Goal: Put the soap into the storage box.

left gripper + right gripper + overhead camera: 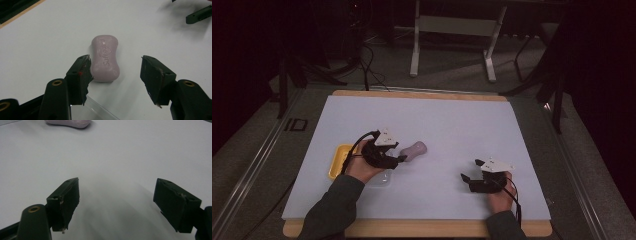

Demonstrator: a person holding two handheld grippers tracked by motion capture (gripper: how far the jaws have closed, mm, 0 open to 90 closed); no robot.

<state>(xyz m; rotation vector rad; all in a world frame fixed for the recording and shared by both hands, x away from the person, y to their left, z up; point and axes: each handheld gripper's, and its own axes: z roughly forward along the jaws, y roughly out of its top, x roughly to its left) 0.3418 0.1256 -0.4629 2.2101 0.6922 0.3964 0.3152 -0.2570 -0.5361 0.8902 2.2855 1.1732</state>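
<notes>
The pink soap bar (105,58) (embossed "Safeguard") lies flat on the white surface (452,125), just ahead of the left gripper (115,75). Its fingers (80,75) are spread, and the bar's near end sits beside the left-hand one without being pinched. A yellow tray (338,159) lies behind that gripper, near the person's left hand (362,167), and a clear plastic edge (100,110) shows beneath the fingers. The right gripper (473,171) rests well apart from the soap, fingers (66,200) spread over bare surface.
</notes>
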